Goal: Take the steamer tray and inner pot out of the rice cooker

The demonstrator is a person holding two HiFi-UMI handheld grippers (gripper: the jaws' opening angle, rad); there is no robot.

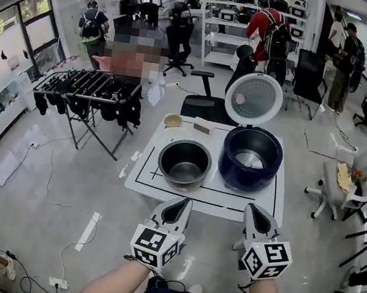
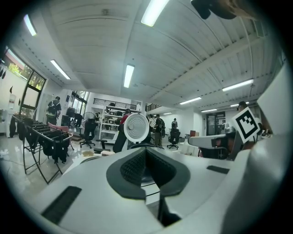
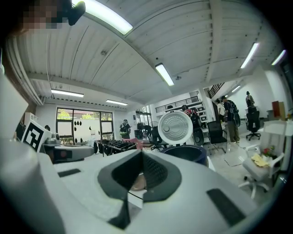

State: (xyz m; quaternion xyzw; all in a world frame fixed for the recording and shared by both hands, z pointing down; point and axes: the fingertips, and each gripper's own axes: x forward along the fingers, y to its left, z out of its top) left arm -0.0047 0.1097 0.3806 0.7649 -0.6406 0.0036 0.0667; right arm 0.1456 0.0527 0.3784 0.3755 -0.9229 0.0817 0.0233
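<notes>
My forearms (image 1: 117,282) rise from the bottom edge of the head view, side by side, pointing level toward the near edge of the white rectangular table (image 1: 230,203). My left gripper (image 1: 180,206), at lower centre, has its jaws pressed together on nothing. My right gripper (image 1: 257,214), beside it, is the same. The dark round metal inner pot (image 1: 184,164) stands on the table at centre frame, just left of the dark blue rice cooker (image 1: 234,173), whose round white lid (image 1: 254,98) stands open.

Left gripper (image 1: 179,209) jaws together and empty, right gripper (image 1: 256,215) likewise, both held level, side by side
</notes>
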